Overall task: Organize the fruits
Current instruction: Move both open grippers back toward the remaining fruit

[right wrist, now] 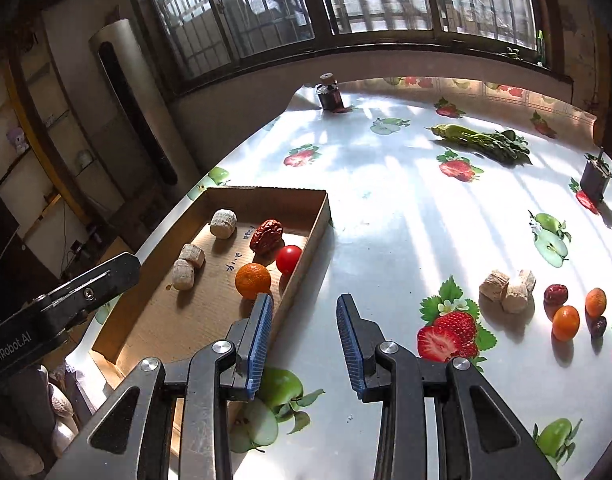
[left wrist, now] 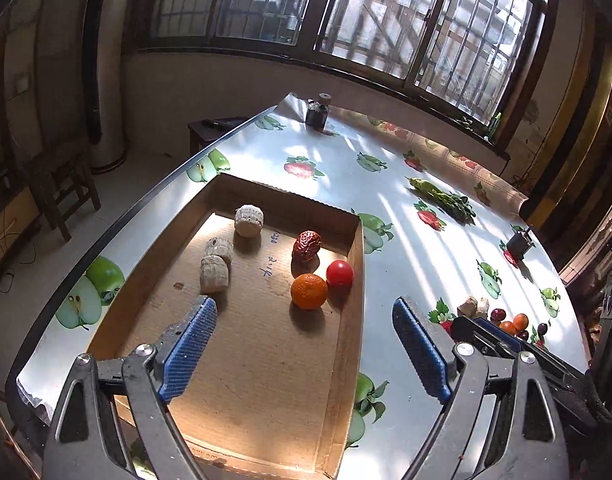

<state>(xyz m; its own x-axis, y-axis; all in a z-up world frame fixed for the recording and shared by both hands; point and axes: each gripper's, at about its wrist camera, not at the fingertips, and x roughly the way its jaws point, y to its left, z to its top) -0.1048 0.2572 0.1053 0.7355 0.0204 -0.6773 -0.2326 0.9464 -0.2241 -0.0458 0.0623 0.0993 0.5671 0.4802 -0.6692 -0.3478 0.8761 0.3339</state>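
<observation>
Two empty claws above tray rim

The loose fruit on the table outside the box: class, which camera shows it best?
Right wrist view: the loose fruit lies in the open, pieces separate. Left wrist view catches it small at the edge, partly behind the right gripper.

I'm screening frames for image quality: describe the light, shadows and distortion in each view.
Left wrist: sun through the window bars stripes the table with glare, the orange casts a hard shadow toward the camera, and the fisheye bends the table edge. Right wrist: glare washes out the tablecloth centre, the room at left is dim, and the box looks bowed.
</observation>
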